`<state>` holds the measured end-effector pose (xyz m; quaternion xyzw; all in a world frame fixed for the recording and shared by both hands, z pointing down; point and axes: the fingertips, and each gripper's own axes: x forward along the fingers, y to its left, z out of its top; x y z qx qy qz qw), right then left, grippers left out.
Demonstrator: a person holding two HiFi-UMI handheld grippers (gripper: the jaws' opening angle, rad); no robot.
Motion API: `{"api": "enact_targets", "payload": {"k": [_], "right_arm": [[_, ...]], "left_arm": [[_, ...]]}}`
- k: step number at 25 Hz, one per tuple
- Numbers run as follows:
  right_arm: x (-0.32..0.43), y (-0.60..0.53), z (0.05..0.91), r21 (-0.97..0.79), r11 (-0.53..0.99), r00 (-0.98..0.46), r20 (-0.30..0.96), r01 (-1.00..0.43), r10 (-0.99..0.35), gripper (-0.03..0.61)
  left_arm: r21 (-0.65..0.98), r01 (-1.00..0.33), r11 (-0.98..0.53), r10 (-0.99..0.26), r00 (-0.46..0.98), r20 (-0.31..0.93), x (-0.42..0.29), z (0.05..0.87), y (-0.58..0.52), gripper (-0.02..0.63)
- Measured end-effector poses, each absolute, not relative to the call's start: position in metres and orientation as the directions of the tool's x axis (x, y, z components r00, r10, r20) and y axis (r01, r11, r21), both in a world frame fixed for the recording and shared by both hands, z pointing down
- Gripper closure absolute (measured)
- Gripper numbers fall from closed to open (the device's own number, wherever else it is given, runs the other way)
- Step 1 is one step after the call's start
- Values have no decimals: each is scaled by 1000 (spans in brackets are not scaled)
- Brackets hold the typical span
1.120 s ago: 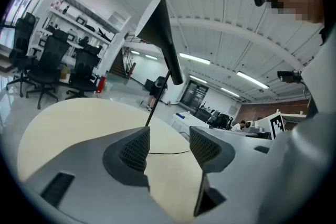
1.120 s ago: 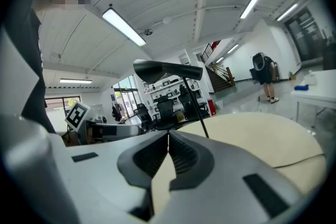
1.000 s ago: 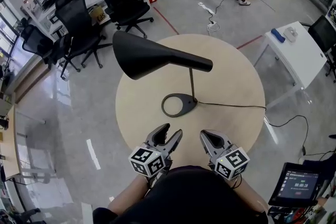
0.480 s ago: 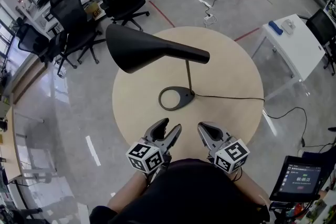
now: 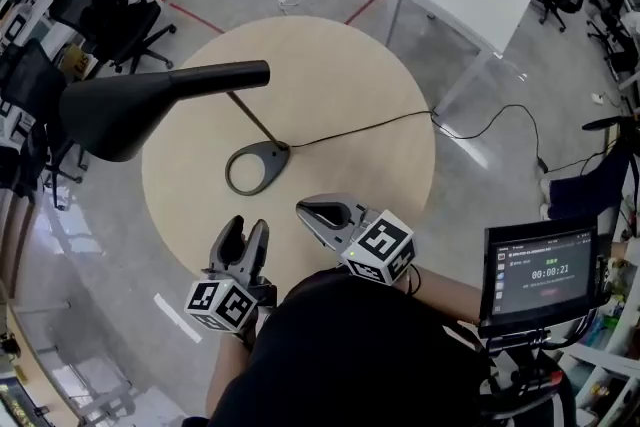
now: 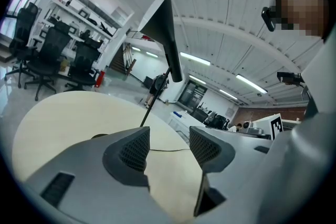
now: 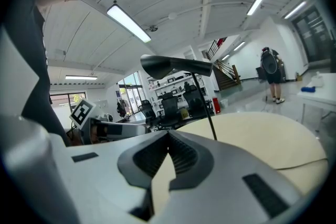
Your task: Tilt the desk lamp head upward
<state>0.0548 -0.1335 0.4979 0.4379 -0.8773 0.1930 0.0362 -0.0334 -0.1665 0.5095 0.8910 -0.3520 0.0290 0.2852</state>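
lamp head: upper left, looks about level | left gripper: jaws open, empty, free to grab | right gripper: jaws closed, empty, maybe for pushing

Bare tabletop ahead; lamp head overhangs left; cord crosses.

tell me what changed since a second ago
Only the head view swung: the round pale wooden table and black desk lamp sit further left and turned in the picture. Nothing grasped or released. The lamp stays untouched; jaws of the left gripper stay apart, those of the right gripper shut, both empty at the table's near edge.
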Motion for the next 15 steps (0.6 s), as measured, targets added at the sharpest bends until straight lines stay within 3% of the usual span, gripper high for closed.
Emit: {"api": "enact_targets", "payload": {"k": [7, 15], "right_arm": [[65, -131, 499, -313, 520, -595, 234, -795, -769, 574], [119, -116, 480, -287, 456, -524, 239, -842, -817, 574]], "left_arm": [[476, -639, -604, -600, 758, 257, -27, 509, -166, 368], [479, -590, -650, -548, 800, 243, 27, 493, -157, 368]]}}
